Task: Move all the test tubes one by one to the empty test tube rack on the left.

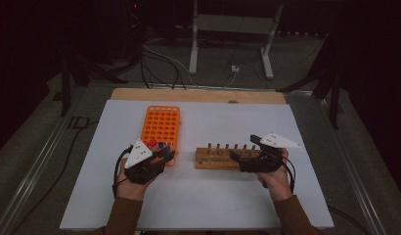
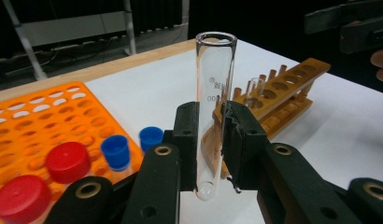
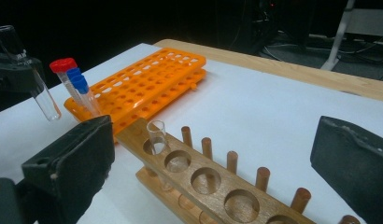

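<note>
Glass test tube stands upright, clamped in the left gripper beside the orange rack, left of the wooden rack where the right gripper waits, jaws apart.

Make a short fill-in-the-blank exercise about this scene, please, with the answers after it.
1. The left gripper is shut on a clear glass ____.
2. The plastic rack with many small holes is ____ in colour.
3. The wooden rack already holds ____ glass tube.
4. The right gripper has its jaws ____.

Answers: test tube; orange; one; open
</note>
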`<state>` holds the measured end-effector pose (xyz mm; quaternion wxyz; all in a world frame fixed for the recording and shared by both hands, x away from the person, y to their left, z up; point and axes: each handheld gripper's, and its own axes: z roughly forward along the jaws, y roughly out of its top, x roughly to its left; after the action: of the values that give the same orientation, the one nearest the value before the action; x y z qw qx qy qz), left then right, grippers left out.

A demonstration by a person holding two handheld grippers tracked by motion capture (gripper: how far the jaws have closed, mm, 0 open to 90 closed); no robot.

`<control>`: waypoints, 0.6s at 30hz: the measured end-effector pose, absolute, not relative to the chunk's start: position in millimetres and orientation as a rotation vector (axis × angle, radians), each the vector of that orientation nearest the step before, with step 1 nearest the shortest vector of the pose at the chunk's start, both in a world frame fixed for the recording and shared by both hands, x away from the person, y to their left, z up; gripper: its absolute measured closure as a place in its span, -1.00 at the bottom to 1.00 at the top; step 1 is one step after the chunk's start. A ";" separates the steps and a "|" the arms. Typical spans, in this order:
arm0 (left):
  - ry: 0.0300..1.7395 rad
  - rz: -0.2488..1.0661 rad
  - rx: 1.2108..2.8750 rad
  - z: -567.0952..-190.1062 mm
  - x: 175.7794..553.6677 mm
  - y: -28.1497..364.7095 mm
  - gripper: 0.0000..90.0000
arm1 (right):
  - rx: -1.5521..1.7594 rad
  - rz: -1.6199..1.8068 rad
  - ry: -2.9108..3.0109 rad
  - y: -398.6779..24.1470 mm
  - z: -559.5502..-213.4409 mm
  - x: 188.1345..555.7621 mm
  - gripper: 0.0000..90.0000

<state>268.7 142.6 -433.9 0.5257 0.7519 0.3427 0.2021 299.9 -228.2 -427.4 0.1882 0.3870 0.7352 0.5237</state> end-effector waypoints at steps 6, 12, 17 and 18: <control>0.834 0.504 1.780 -429.6 268.0 154.3 0.70 | 1.098 1.466 2.053 -235.1 -427.1 298.4 -1.00; 0.870 0.533 1.760 -427.5 268.1 167.5 0.70 | 1.106 1.473 2.037 -238.0 -426.6 298.1 -1.00; 0.916 0.566 1.744 -426.9 267.9 180.9 0.70 | 1.107 1.476 2.031 -238.3 -426.2 297.9 -1.00; 0.925 0.569 1.742 -426.9 267.8 183.7 0.70 | 1.108 1.475 2.030 -238.4 -426.3 298.0 -1.00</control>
<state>267.8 183.7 -426.9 0.5180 0.7259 0.3854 0.2372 298.0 -238.4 -426.3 0.1980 0.3961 0.7253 0.5272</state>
